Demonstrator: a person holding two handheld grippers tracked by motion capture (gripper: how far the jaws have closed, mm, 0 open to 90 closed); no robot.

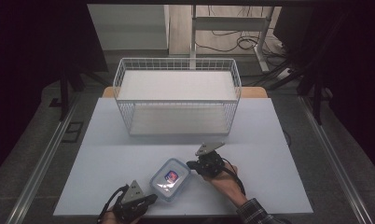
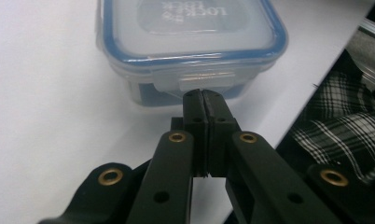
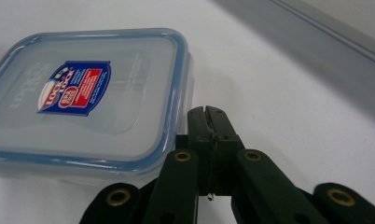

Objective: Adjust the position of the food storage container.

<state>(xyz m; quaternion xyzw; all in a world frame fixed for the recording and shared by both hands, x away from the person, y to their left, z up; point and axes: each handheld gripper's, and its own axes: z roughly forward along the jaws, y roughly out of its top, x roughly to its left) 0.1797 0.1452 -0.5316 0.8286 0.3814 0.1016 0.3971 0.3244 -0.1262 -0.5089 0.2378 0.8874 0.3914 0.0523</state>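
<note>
Both grippers, left [image 1: 150, 199] and right [image 1: 191, 164], fingers clenched empty, flanking the snap-lock food container [image 1: 170, 178] on the tabletop [image 1: 251, 177], probably to pop its latches.

wire basket [image 1: 176, 93] blocks far side; near table [image 1: 269, 177] free

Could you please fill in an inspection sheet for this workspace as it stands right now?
Surface: white table, bare around the items.
Job's things: clear lidded food container with blue seal and red-blue label, lid on, near the front edge.
Clutter: nothing seen.
Grippers: left gripper shut, fingers at the container's side latch; right gripper shut, empty, beside the container's edge.
Other items: empty white wire basket at the table's back.
Cables: black cable trails from the right gripper.
Surroundings: dark room, floor cables behind.
</note>
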